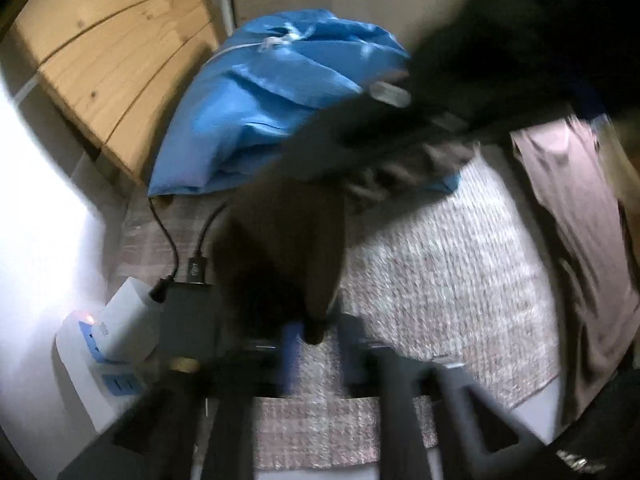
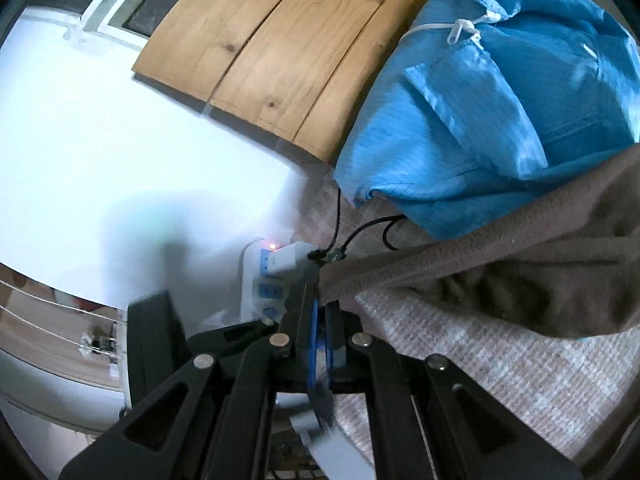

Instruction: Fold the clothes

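A dark brown fleece garment hangs in a blurred fold down to my left gripper. Its tip sits between the blue pads, which stand visibly apart with the rug showing between them. In the right wrist view the same brown garment stretches in from the right, lifted off the rug. My right gripper is shut on its corner, with the blue pads pressed close together. A second, pinkish-brown garment lies flat at the right.
A pale woven rug covers the surface. A tied blue bag stands at the back beside wooden boards. A white power strip with plugged cables and a black box lie by the white wall at the left.
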A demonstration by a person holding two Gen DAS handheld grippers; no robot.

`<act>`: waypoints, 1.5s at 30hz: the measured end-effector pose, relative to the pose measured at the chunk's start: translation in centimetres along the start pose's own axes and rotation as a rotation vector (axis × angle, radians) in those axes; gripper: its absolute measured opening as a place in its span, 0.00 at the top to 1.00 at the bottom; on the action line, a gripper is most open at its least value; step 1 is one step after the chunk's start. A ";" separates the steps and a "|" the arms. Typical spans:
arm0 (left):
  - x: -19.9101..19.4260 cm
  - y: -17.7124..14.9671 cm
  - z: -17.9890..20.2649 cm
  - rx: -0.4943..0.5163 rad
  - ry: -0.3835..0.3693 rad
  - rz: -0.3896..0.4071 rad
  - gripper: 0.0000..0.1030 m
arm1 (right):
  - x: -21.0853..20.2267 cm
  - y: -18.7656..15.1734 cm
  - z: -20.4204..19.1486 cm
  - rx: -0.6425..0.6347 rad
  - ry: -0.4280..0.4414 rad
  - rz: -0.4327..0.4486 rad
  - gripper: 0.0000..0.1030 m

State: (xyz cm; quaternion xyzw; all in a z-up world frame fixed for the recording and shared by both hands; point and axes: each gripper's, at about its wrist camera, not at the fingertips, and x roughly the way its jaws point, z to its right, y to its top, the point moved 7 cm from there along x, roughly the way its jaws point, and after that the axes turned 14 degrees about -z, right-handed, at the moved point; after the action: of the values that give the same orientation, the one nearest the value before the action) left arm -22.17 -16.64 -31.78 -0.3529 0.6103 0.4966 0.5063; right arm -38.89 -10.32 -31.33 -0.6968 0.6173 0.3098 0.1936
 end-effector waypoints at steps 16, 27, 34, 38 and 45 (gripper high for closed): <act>-8.7 0.1 -3.2 -0.023 -0.144 0.032 0.96 | -0.1 -0.8 -0.1 -0.077 -0.050 -0.091 0.77; -13.2 3.0 -2.6 0.042 -0.174 0.082 0.96 | -17.0 -0.2 16.2 0.069 -0.619 0.041 0.71; -13.2 2.2 0.1 0.087 -0.188 0.065 0.96 | -16.8 3.5 20.3 0.341 -0.564 -0.067 0.71; -13.6 0.6 1.6 0.109 -0.201 0.068 0.96 | -13.7 4.8 19.7 0.368 -0.570 -0.145 0.69; -13.1 -2.4 3.0 0.117 -0.230 0.051 0.96 | -12.7 5.0 21.2 0.484 -0.567 -0.174 0.68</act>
State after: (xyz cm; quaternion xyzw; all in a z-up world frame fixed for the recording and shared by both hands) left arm -16.01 -15.35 -19.67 -0.2480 0.5849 0.5101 0.5798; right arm -48.45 12.07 -37.77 -0.5673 0.5331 0.3178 0.5413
